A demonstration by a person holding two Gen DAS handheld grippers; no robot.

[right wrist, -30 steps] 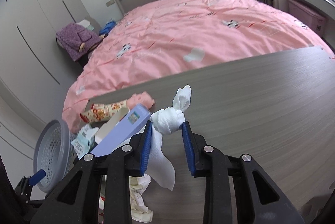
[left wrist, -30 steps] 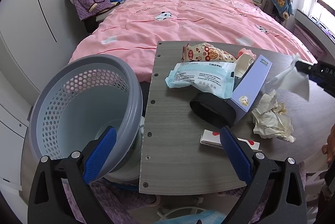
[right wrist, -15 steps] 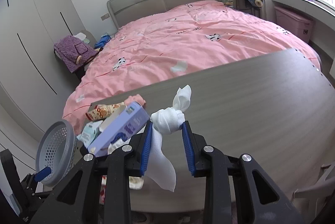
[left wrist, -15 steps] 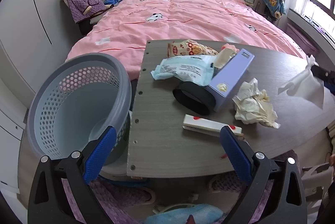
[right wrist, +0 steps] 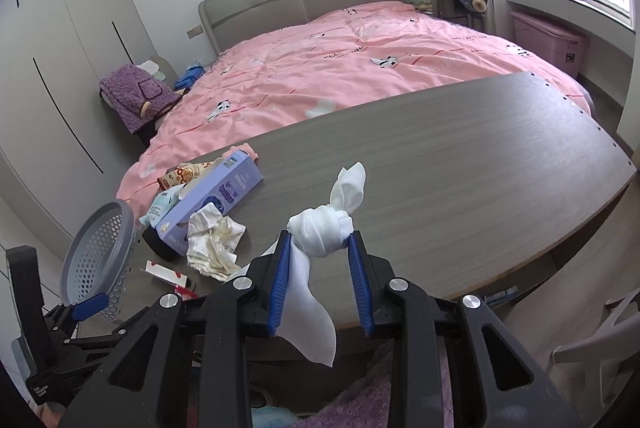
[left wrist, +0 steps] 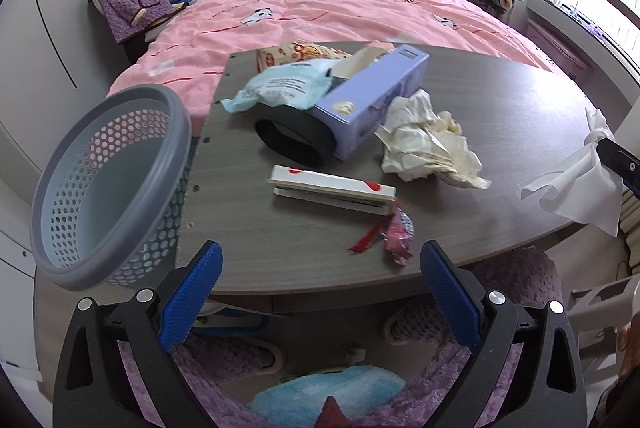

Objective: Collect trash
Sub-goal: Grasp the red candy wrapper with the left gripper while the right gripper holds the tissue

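My right gripper [right wrist: 318,240] is shut on a knotted white tissue [right wrist: 316,230], held above the near edge of the grey table [right wrist: 460,156]; one loose end hangs down between the fingers. The left wrist view shows that tissue [left wrist: 576,184] at the far right. My left gripper [left wrist: 320,250] stands wide open with nothing between its fingers, just off the table's near edge. A grey perforated basket [left wrist: 112,184] sits tilted beside the table's left end. Trash on the table: crumpled paper [left wrist: 424,144], a purple box [left wrist: 372,100], a black ring [left wrist: 292,138], a white-and-red flat box [left wrist: 332,188], a pink wrapper [left wrist: 396,236].
A light blue packet [left wrist: 284,84] and a snack bag [left wrist: 296,54] lie at the table's far left corner. Beyond is a bed with a pink quilt [left wrist: 332,4]. White wardrobes [right wrist: 60,48] stand on the left. Purple fuzzy fabric [left wrist: 520,280] lies below the table edge.
Both grippers have drawn back from the table, so its near edge and the pink wrapper now show. The tissue stays gripped in the right gripper. The left stays wide open.
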